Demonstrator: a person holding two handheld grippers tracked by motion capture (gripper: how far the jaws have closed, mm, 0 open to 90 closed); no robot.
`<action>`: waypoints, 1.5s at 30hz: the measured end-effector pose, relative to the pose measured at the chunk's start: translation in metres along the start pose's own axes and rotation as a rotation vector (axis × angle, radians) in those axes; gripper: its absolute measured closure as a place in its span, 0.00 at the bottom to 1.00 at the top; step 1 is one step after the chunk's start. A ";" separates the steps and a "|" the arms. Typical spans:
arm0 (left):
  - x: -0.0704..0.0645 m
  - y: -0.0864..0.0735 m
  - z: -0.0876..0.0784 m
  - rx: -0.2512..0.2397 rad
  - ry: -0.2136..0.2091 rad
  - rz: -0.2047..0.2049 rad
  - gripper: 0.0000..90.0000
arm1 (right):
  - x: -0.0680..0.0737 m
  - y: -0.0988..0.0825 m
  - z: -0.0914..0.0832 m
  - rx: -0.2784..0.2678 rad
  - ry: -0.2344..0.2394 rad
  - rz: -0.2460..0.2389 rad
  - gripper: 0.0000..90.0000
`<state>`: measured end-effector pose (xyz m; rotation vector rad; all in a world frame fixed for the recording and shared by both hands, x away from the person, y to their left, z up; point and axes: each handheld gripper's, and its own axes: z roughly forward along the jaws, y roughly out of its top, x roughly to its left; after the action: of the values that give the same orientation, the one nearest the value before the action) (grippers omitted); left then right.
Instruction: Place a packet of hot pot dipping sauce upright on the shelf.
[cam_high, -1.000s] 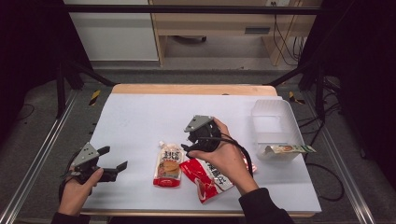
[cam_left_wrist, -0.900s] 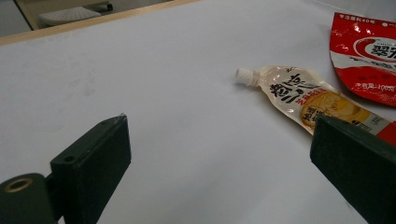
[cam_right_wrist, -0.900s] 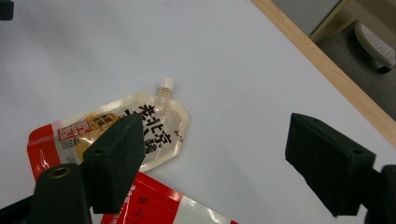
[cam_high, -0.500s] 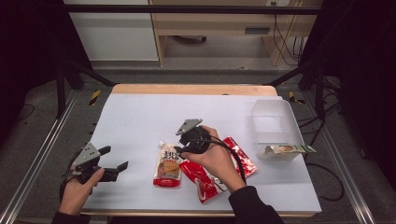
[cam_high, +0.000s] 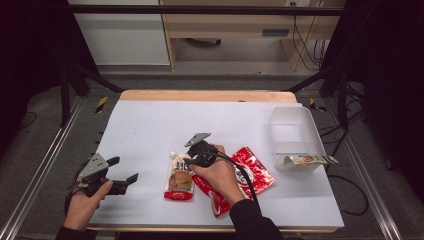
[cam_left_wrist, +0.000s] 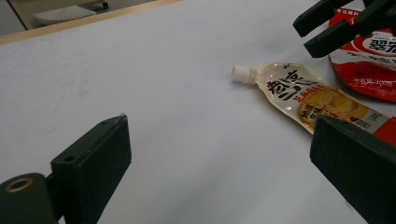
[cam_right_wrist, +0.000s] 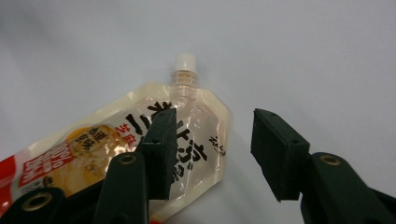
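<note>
A pale spouted pouch (cam_high: 179, 177) with a white cap (cam_right_wrist: 184, 62) lies flat on the white table (cam_high: 150, 130). My right gripper (cam_high: 186, 161) hangs low over its top end. In the right gripper view the right gripper (cam_right_wrist: 210, 154) has one jaw above the pouch (cam_right_wrist: 107, 154) and the other over bare table, with the pouch's corner between them. The jaws have just been closing and stand part-way apart, pressing on nothing. My left gripper (cam_high: 123, 169) rests open at the front left. The left gripper (cam_left_wrist: 224, 172) has only table between its jaws, and the pouch (cam_left_wrist: 303, 95) lies beyond.
Two red packets (cam_high: 252, 172) (cam_high: 216, 197) lie right of the pouch, partly under the right hand. A clear plastic bin (cam_high: 292, 132) stands at the right edge, with a green and white packet (cam_high: 310, 160) across its near rim.
The right hand has come left and down from over the red packets to the pouch's top, and its jaws have narrowed. The left hand has stayed still.
</note>
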<state>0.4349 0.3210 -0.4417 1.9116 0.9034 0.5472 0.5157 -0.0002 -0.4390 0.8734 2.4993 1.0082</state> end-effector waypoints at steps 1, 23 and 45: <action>0.000 0.000 0.000 0.000 0.000 0.000 0.06 | 0.000 0.000 0.000 0.000 0.000 0.000 0.58; 0.000 0.000 0.001 0.012 -0.007 0.003 0.06 | -0.008 -0.012 0.030 0.075 0.034 0.074 0.61; 0.000 0.000 0.002 0.018 -0.008 0.007 0.07 | 0.007 -0.008 0.018 0.034 0.041 0.003 0.98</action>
<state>0.4365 0.3199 -0.4431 1.9327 0.8993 0.5372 0.5156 0.0088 -0.4577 0.8753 2.5575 0.9970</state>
